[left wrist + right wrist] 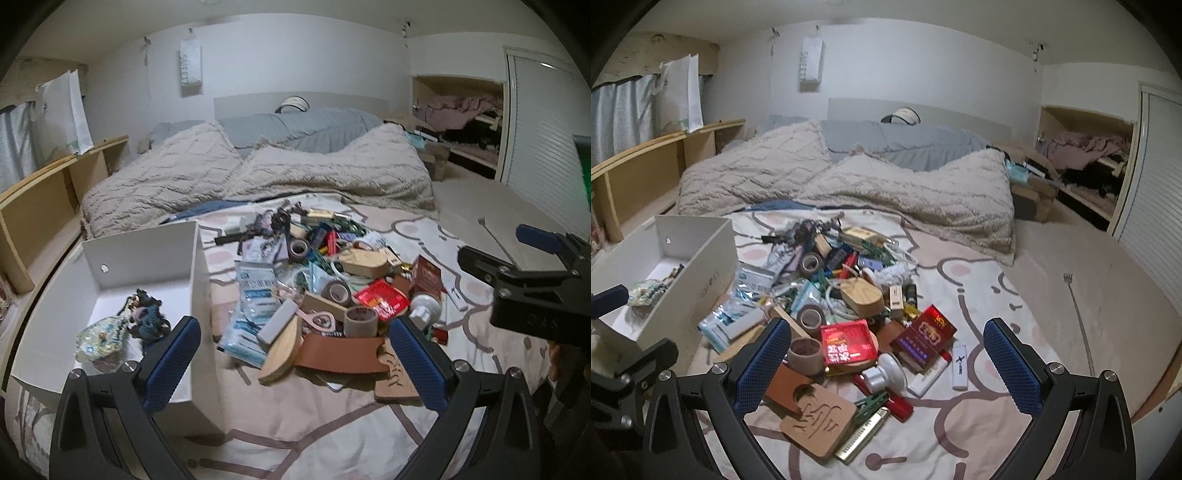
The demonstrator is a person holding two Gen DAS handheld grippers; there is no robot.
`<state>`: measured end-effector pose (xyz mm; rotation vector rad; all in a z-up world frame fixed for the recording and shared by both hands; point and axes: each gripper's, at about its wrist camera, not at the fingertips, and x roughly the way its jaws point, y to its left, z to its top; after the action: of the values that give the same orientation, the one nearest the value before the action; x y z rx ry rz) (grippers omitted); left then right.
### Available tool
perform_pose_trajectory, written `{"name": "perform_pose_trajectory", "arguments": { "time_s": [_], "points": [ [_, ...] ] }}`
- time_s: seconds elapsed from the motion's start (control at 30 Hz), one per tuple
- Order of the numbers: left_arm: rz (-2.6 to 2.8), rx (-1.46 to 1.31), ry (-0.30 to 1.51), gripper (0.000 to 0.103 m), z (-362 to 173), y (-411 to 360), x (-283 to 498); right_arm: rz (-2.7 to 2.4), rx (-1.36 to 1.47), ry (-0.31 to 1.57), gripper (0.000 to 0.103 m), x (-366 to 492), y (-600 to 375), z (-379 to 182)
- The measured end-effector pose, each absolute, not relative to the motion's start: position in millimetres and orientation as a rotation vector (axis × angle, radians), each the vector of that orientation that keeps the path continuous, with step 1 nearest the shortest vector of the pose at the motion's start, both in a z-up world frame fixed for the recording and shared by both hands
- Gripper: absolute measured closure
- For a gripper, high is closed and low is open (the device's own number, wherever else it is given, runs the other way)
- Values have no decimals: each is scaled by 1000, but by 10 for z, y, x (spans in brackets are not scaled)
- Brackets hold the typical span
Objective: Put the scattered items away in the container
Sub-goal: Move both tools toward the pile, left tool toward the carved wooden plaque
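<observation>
A white open box (192, 258) stands on the bed at the left, holding a patterned pouch (101, 334) and a dark tangled bundle (147, 314); it also shows in the right wrist view (701, 258). A pile of scattered items (325, 280) lies to its right: tape rolls (360, 319), a red packet (847, 341), a dark red carton (929, 334), a white bottle (886, 373), a carved wooden tag (818, 417). My left gripper (295, 362) is open and empty above the pile's near edge. My right gripper (886, 363) is open and empty above the bottle.
A metal back scratcher (1078, 314) lies on the bed at the right. A beige blanket (258, 177) is bunched behind the pile. Wooden shelving (48, 199) runs along the left. A white lighter (959, 367) and harmonica (864, 435) lie near the front.
</observation>
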<state>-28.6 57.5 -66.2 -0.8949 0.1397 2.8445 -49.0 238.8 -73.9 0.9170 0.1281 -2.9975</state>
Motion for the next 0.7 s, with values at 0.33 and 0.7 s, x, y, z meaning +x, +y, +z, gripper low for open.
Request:
{"name": "perform_pose_trajectory", "arguments": {
  "time_s": [0.33, 0.7],
  "points": [
    [2744, -973, 155, 0, -938, 751, -328, -2980, 1047, 123, 0, -664, 2490, -1013],
    [2654, -1060, 157, 0, -1296, 953, -330, -2939, 1204, 180, 0, -845, 2632, -1404]
  ]
}}
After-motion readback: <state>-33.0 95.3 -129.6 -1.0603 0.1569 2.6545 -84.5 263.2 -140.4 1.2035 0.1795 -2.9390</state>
